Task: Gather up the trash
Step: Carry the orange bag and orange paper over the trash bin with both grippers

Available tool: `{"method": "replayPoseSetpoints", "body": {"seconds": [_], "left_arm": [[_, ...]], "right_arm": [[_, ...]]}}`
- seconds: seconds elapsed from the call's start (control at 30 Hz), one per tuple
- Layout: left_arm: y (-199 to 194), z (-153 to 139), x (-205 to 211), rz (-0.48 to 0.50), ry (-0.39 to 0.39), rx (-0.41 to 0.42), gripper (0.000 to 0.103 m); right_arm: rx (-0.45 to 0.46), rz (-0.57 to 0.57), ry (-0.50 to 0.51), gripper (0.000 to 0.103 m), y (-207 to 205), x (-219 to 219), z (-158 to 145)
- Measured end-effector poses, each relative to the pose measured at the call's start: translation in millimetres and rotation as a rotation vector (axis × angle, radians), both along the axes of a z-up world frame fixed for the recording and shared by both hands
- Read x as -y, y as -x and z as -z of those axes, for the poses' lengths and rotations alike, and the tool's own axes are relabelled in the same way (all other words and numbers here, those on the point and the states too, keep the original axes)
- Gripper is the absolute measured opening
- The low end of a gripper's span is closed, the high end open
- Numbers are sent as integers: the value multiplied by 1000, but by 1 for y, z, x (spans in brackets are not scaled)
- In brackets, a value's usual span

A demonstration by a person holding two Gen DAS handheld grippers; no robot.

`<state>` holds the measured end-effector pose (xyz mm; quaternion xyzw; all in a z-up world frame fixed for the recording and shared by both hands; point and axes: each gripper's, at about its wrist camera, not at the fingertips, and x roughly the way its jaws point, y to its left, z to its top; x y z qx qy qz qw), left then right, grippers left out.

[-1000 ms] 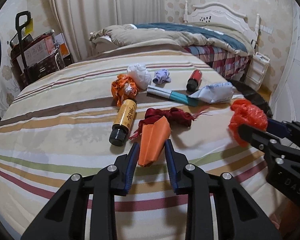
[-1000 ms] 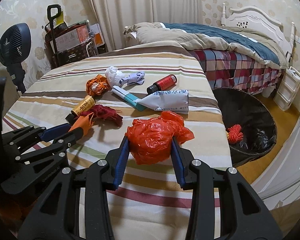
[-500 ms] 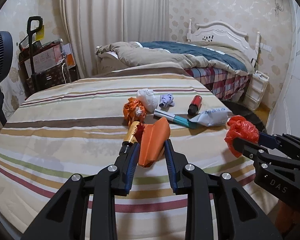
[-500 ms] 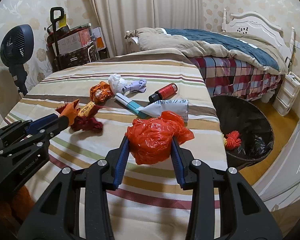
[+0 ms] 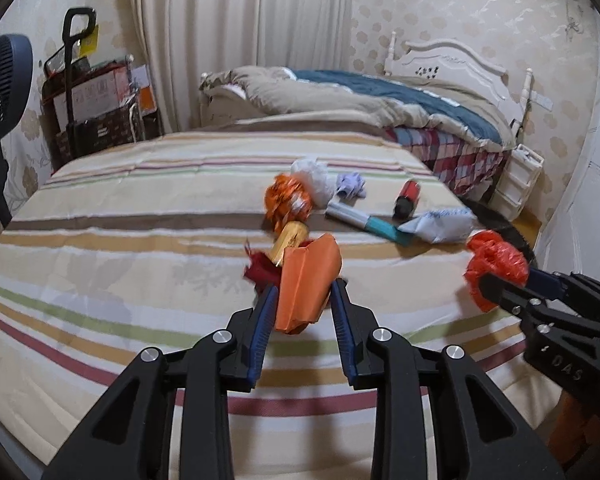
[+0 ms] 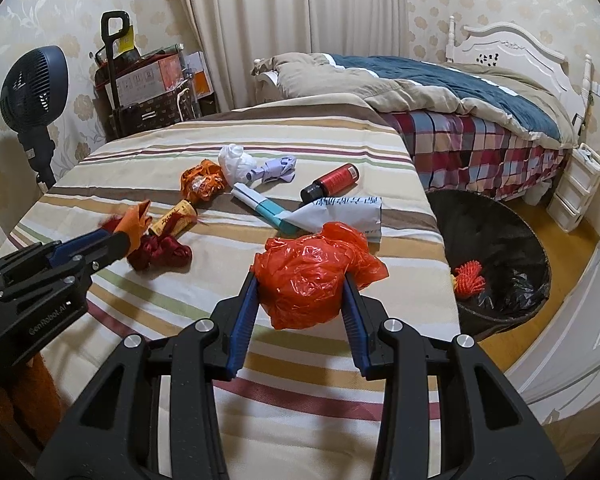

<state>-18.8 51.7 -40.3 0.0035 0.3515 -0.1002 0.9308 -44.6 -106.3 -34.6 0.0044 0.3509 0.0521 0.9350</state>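
Orange folded paper (image 5: 306,284) sits pinched in the left claw (image 5: 305,308), jaws just eased open a touch but pads still on it, lifted above the striped bed (image 5: 140,240); right claw (image 6: 300,304) clamps a crumpled red plastic bag (image 6: 312,276), also off the bed. Still lying on the bed: dark red cloth scrap (image 6: 160,254), gold bottle (image 6: 176,216), orange wrapper ball (image 6: 202,184), white wad (image 6: 234,164), lilac wad (image 6: 274,170), teal-white tube (image 6: 264,206), red bottle (image 6: 332,182), white printed pouch (image 6: 340,212). Black-lined bin (image 6: 496,256) stands on the floor just right of the bed, a red tassel (image 6: 468,278) inside it.
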Motion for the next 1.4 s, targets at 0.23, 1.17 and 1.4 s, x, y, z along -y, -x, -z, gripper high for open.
{"method": "replayPoseSetpoints", "body": {"seconds": [0.23, 1.17, 1.4], "left_arm": [[-1, 11, -10, -25, 16, -62, 35], [0, 29, 16, 87, -38, -145, 44], [6, 22, 19, 122, -32, -107, 30]], "right_arm": [[-23, -11, -7, 39, -2, -3, 9], [-24, -1, -22, 40, 2, 4, 12], [-21, 2, -28, 40, 3, 7, 11]]}}
